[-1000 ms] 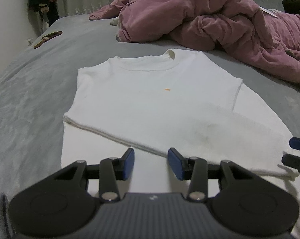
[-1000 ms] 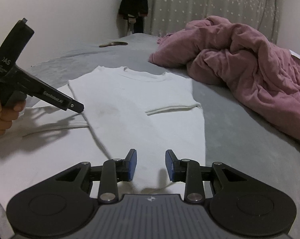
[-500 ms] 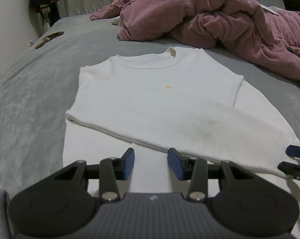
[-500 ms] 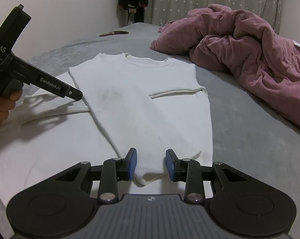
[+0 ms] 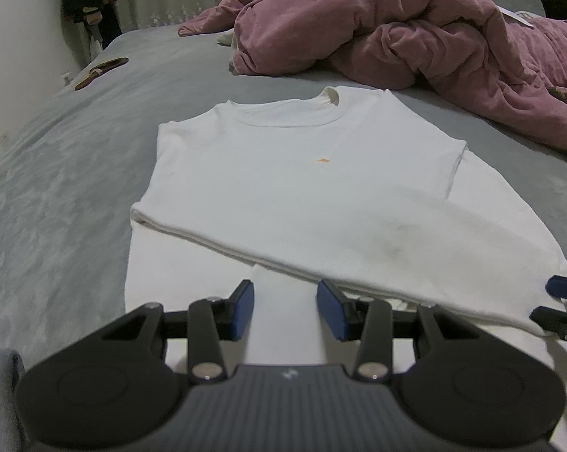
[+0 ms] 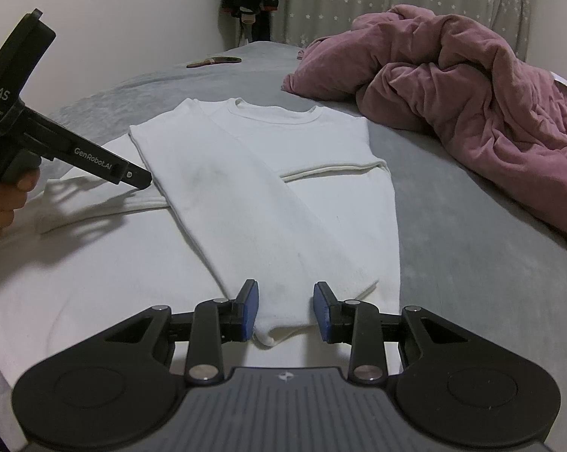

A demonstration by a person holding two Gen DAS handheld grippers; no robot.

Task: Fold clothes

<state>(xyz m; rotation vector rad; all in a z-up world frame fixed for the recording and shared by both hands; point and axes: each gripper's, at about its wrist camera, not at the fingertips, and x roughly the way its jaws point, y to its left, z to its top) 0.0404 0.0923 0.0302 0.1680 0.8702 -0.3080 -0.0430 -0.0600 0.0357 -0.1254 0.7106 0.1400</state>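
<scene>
White cotton, a long-sleeved top (image 5: pixel 283 188), lies spread on the grey bed (image 5: pixel 57 207) near its front edge, neck hole toward the far side where a pink quilt (image 5: pixel 415 37) is heaped. Both sleeves are already laid across the body, so the step in hand looks to be the lengthwise fold, hem up toward the collar. The left gripper (image 5: pixel 287 309) hovers over the bare lower body with its blue pads spread and nothing between them. The right gripper (image 6: pixel 285 310) is likewise spread, its pads flanking the cuff (image 6: pixel 272 333) of the crossing sleeve without pressing it. To do this well, I would have each tool pinch the hem near its own side, catching all layers together, then lift both evenly so the sleeves do not slide out. Loose knit like this will sag in the middle; keep it taut.
</scene>
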